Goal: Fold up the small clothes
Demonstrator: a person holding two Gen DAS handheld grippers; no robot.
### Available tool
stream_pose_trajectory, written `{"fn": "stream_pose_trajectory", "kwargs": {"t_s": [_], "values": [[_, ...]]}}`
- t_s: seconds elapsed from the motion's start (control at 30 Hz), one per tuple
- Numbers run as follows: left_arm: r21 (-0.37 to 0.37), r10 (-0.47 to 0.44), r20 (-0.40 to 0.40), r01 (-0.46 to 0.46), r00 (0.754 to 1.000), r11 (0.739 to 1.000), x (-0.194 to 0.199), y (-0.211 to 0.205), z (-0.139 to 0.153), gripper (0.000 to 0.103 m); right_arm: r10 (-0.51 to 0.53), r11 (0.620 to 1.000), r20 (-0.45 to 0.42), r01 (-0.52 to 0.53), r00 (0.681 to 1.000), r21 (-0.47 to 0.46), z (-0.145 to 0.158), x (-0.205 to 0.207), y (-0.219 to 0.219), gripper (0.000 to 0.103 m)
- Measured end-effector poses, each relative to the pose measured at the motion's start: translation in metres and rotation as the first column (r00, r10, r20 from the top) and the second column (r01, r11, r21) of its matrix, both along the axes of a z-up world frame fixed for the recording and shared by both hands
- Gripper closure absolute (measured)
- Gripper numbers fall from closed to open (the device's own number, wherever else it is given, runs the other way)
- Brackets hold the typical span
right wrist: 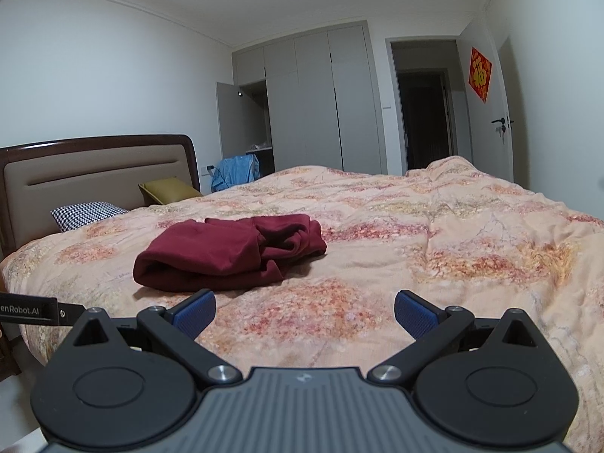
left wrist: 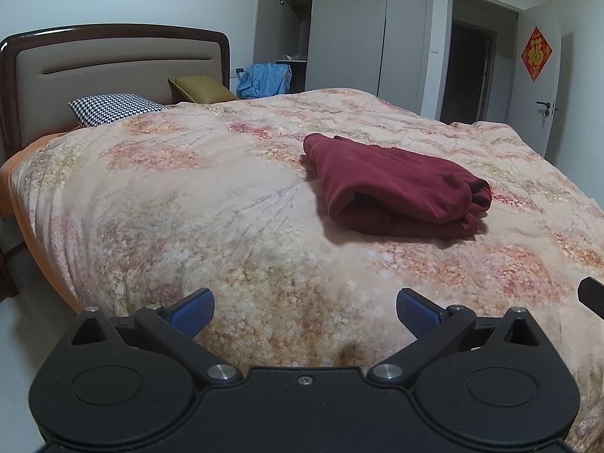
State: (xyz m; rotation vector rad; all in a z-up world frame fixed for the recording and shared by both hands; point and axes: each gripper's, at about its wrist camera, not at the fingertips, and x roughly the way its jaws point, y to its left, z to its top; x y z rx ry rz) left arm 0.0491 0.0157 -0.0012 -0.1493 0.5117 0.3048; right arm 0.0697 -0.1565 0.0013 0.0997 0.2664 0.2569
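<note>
A dark red garment point(left wrist: 396, 185) lies folded into a thick bundle on the floral bedspread point(left wrist: 211, 204), ahead and to the right in the left wrist view. From the right wrist it is the same red garment point(right wrist: 230, 255), ahead and to the left, its right end bunched. My left gripper point(left wrist: 305, 311) is open, its blue pads wide apart over bare bedspread, well short of the cloth. My right gripper point(right wrist: 305, 311) is open too, holding nothing, just in front of the garment's near edge over the bedspread point(right wrist: 434, 245).
A houndstooth pillow point(left wrist: 113, 107) and an olive cushion point(left wrist: 202, 88) rest by the padded headboard point(left wrist: 113, 64). Blue clothing point(left wrist: 266, 79) hangs beside the open wardrobe point(left wrist: 347, 26). A doorway point(left wrist: 475, 56) and white door stand at the right. The other gripper's edge point(right wrist: 34, 309) shows at left.
</note>
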Motion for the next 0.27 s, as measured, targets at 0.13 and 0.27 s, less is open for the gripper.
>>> {"fn": "stream_pose_trajectory", "kwargs": {"t_s": [0.13,0.27], "values": [[-0.011,0.0,-0.013,0.0,1.0,1.0,0.0037,0.0016,-0.0028,0.001,0.0,1.0,-0.017,0.0,1.0,0.0,-0.0032,0.0037,-0.0006,0.0],[-0.012,0.003,-0.024,-0.003,1.0,1.0,0.0074,0.0024,-0.0044,0.001,0.003,1.0,-0.031,-0.003,1.0,-0.003,-0.0058,0.0067,-0.0003,0.0]]}}
